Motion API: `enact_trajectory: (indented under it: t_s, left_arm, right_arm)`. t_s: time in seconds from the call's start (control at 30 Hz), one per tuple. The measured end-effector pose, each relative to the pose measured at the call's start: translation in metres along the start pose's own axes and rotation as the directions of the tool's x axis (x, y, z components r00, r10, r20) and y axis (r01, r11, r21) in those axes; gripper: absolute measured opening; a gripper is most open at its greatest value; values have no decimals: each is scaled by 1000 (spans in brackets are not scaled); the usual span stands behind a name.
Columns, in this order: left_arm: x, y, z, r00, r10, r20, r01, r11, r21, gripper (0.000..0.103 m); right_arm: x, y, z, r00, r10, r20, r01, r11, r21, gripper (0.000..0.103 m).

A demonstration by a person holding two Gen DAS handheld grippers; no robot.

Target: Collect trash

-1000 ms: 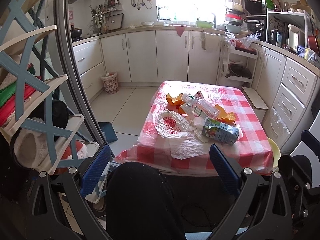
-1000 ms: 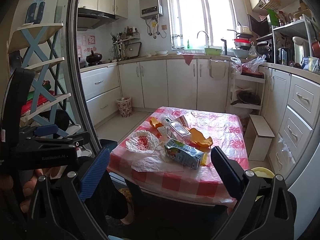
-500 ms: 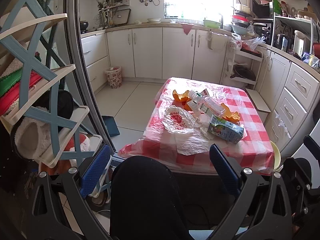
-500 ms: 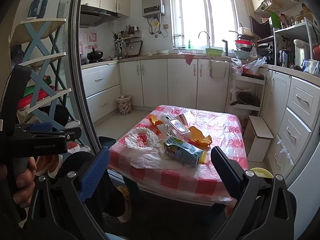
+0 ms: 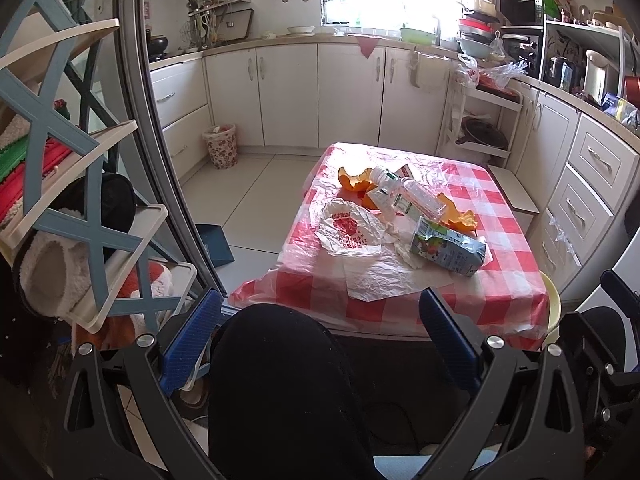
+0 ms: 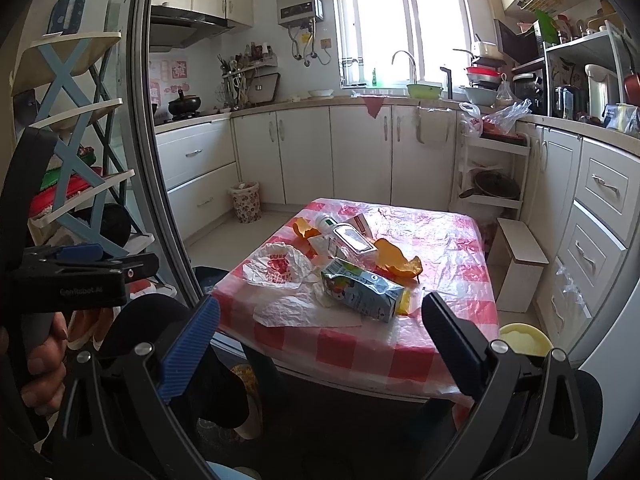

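Left tongs (image 6: 132, 268) read "GenRobot.AI"; the crumpled bag (image 5: 350, 232) bears unreadable red print.

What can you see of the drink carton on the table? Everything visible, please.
The drink carton is a crumpled paperboard box lying on its side on the red-checked tablecloth, near the table's front edge. Its print is pale blue and green with a fruit picture. The sides are dented. It rests partly on a white plastic sheet and crumpled paper. Behind it lie a clear plastic bottle and orange peel; whether they touch it is unclear. No gripper is near it.
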State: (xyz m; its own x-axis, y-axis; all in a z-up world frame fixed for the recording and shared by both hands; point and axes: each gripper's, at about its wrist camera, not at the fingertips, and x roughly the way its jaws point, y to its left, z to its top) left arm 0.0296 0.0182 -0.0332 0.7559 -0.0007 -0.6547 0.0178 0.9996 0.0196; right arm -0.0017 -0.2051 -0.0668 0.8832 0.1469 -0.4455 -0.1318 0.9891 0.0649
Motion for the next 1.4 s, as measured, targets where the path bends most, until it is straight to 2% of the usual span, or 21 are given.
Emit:
enact_trajectory:
  t_s: [0.33,0.73,1.0,1.2,1.4]
  left_arm:
    - [4,-8,-3,1000,-2,-12,2,1000,25,95]
    - [-9,-20,-5,999,10,31,-13,997,81,95]
    - [-5,-18,-3,1000,-4,24,2,996,86,95]
    - [27,-15,14,998,-58,-12,59,997,56,95]
    - [87,-12,41,992,-95,-87,95,995,-2,95]
  right_arm:
    - [2,-7,-5,1000,-2,-3,2,1000,15,97]
    - [-2,-5,-4,1000,-2,3,2,1000,4,97]
    - [5,-6,-3,1000,-7,-1,7,1000,-27,97]
    - [33,-19,9,1000,-4,-11,3,994,-108,97]
    - [94,-42,21,996,36,-80,-52,976,-209,97]
